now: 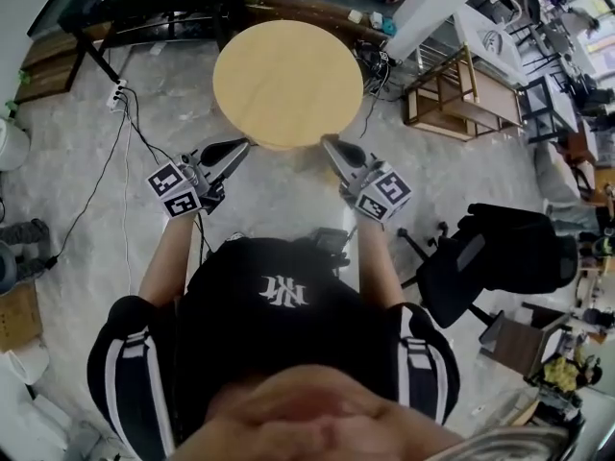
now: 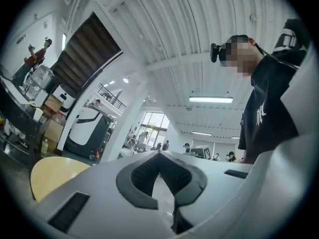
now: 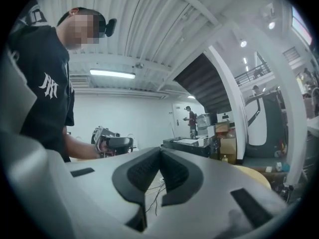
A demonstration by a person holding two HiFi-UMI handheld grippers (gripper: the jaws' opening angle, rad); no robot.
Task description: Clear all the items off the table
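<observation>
Standing on grey floor [image 1: 77, 161], round wooden table [image 1: 288, 84]

Black tee [image 1: 288, 339], white chest logo [image 1: 285, 292], white-striped sleeves [image 1: 130, 363]; left tongs [image 1: 240, 145], right tongs [image 1: 329, 142] grey, black-white marker cubes [image 1: 175, 190]

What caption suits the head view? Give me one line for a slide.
Left gripper and right gripper, both shut, point at the near edge of a bare round table.

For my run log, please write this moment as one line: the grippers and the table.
left gripper: shut, empty | right gripper: shut, empty | round wooden table: no items seen on top | both grippers at its near edge
</observation>
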